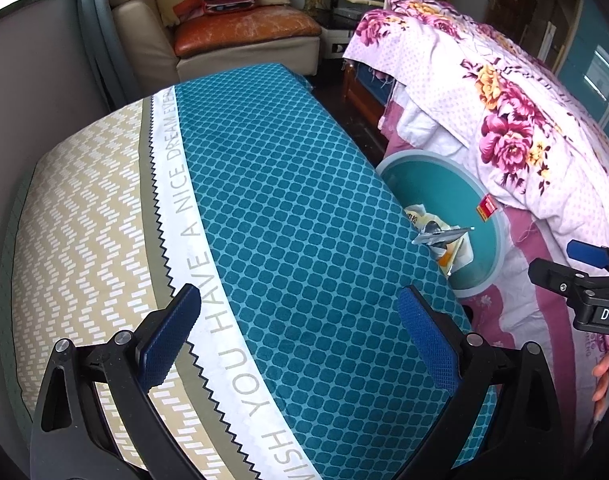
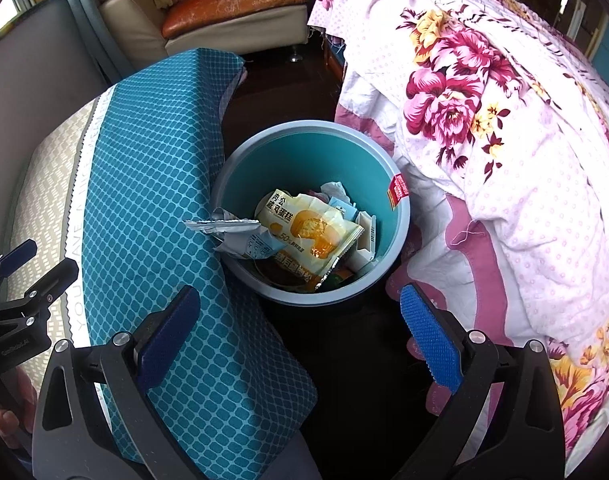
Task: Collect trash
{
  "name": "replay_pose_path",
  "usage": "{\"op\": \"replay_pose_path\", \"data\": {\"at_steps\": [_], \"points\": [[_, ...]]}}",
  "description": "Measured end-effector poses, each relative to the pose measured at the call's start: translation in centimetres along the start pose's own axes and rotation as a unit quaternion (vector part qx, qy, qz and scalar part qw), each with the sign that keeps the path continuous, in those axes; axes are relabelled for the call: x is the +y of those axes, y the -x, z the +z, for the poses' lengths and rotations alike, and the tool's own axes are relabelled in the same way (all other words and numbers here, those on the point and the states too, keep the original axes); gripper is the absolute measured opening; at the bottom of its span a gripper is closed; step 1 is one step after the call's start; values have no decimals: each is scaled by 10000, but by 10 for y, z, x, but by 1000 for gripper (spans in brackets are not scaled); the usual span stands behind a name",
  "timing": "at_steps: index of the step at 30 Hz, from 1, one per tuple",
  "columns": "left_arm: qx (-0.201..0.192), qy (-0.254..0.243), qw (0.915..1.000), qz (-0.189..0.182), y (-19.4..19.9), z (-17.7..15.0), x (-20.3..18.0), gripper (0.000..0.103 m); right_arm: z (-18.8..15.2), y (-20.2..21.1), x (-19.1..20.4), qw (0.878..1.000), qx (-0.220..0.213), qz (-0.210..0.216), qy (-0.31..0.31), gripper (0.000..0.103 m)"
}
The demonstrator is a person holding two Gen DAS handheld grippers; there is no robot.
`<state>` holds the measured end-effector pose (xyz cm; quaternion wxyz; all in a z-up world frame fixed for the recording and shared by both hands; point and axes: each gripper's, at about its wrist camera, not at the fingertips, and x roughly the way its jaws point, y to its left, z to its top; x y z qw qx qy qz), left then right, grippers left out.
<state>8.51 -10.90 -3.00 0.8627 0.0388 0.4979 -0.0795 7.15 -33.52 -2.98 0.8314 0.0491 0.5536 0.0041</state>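
Note:
A teal round trash bin (image 2: 400, 232) stands on the dark floor between the bed and the quilt; it also shows in the left wrist view (image 1: 492, 232). It holds several wrappers, a yellow cake wrapper (image 2: 312, 236) on top and a silver wrapper (image 2: 224, 225) lying over its left rim, seen too in the left wrist view (image 1: 440, 236). My right gripper (image 2: 300, 336) is open and empty, above the floor just short of the bin. My left gripper (image 1: 300, 340) is open and empty over the teal patterned bedspread (image 1: 272, 200).
A floral pink quilt (image 2: 484, 120) is heaped right of the bin. The bedspread's edge (image 2: 156, 184) borders the bin's left side. A beige and orange armchair (image 1: 240, 36) with a cushion and a bag stands at the back. Dark floor (image 2: 356, 380) lies between.

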Motion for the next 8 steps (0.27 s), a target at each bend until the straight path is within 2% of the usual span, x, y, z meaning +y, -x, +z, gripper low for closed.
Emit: {"op": "replay_pose_path", "data": {"at_steps": [8], "points": [[103,119,9999,-27,-6,-2,6,99,0,-2,0,10000,4,-79,-9,96]]}}
